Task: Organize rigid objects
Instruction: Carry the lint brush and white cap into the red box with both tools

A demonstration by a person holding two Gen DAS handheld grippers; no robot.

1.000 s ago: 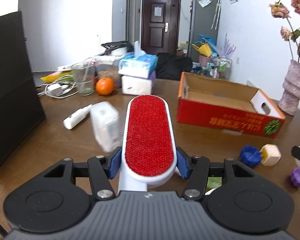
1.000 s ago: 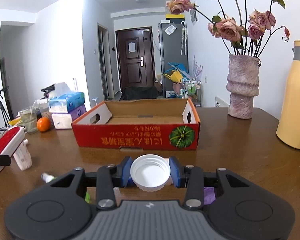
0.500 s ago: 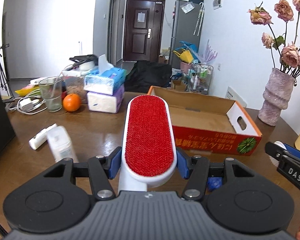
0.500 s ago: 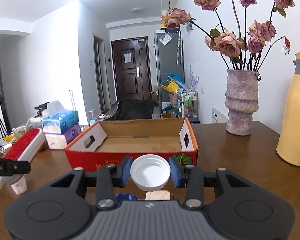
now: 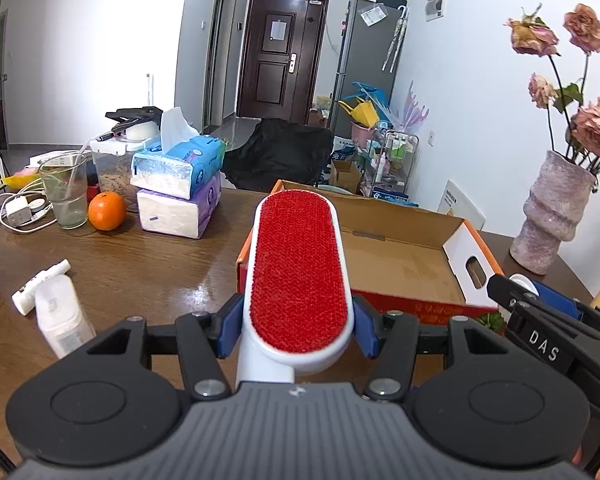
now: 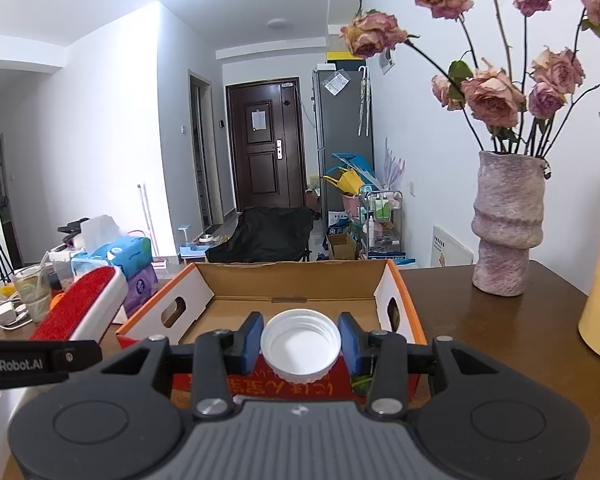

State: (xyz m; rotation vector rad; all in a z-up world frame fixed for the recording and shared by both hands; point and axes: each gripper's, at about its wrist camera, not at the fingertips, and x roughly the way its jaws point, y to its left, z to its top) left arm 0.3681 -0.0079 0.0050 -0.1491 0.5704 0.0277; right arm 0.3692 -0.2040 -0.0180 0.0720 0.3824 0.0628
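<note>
left gripper (image 5: 298,330): jaws part-way apart, blue pads pressed on both sides of the white body of a red-faced lint brush (image 5: 298,272) — clamped near its neck, brush head sticking out forward past the fingertips, red face up.
left pose: pointing forward and somewhat downward; black side bar seen at the left edge of the right wrist view.
right gripper (image 6: 300,346): jaws close together, blue pads squeezing a white screw cap (image 6: 300,344) from both sides — cap's open side faces the camera.
right pose: nearly level, slight downward tilt; in the left wrist view its black fingers enter from the right edge, just beside the left gripper.
</note>
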